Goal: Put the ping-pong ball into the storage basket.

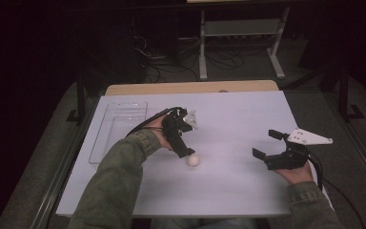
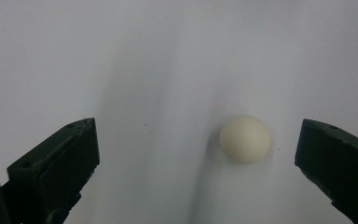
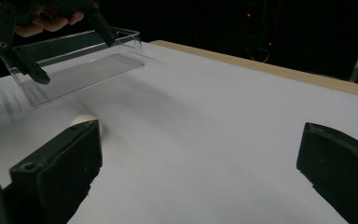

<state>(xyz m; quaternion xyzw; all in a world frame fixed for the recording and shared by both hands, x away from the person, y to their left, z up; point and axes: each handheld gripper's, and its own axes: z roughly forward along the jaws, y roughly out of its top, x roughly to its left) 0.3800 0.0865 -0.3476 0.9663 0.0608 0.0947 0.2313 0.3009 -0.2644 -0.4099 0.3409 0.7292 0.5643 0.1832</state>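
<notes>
Left tongs (image 1: 188, 153), jaws spread wide, point down over the white ball (image 1: 193, 161), which lies on the worktop (image 1: 228, 186) between the jaws, nearer one of them and touching neither. Right tongs (image 1: 267, 144), jaws likewise apart and empty, rest well to the ball's right. A clear tray (image 1: 119, 126) sits at the worktop's left edge.

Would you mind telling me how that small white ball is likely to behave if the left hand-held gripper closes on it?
The white ball is round and lies free on the flat white table, so it will probably roll at a nudge. It sits nearer one jaw of the open left hand-held gripper, so that jaw may push it first. Its smooth surface looks slippery.
</notes>
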